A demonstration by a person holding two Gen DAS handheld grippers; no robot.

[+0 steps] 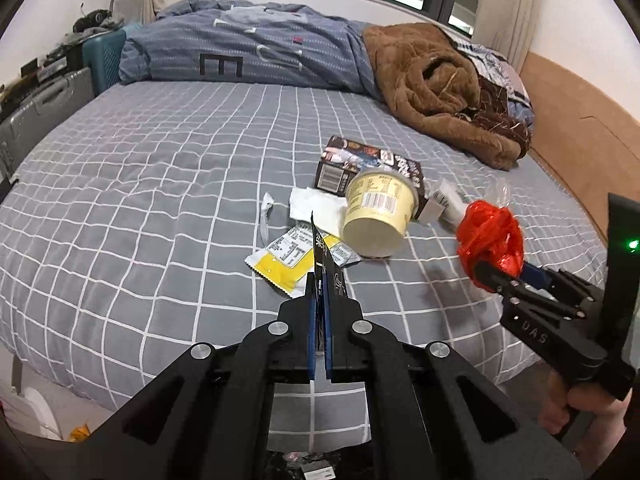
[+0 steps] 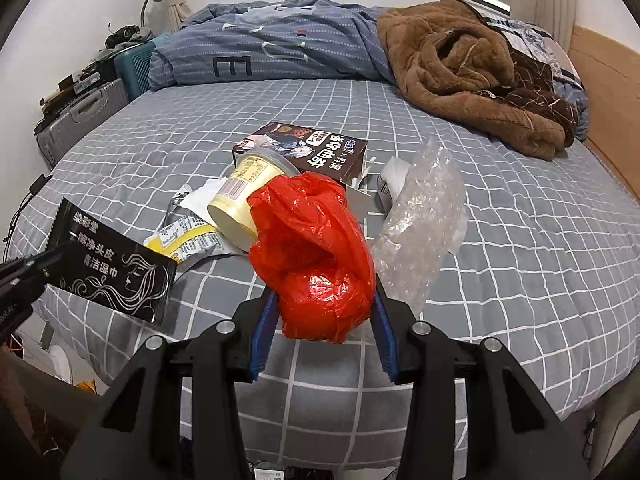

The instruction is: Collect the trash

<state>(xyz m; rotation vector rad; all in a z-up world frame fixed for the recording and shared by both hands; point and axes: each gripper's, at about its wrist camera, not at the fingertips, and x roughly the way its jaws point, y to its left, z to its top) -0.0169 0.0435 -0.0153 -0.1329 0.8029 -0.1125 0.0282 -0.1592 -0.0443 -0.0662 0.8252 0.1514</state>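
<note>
My left gripper is shut on a black wipe packet, held edge-on above the bed; the packet's printed face shows in the right wrist view. My right gripper is shut on a crumpled red plastic bag, also seen in the left wrist view. On the grey checked bed sheet lies a trash pile: a cream cup on its side, a dark box, a yellow sachet, white paper and bubble wrap.
A brown fleece blanket and a blue duvet lie at the far side of the bed. A wooden headboard runs on the right. Suitcases stand on the left beside the bed.
</note>
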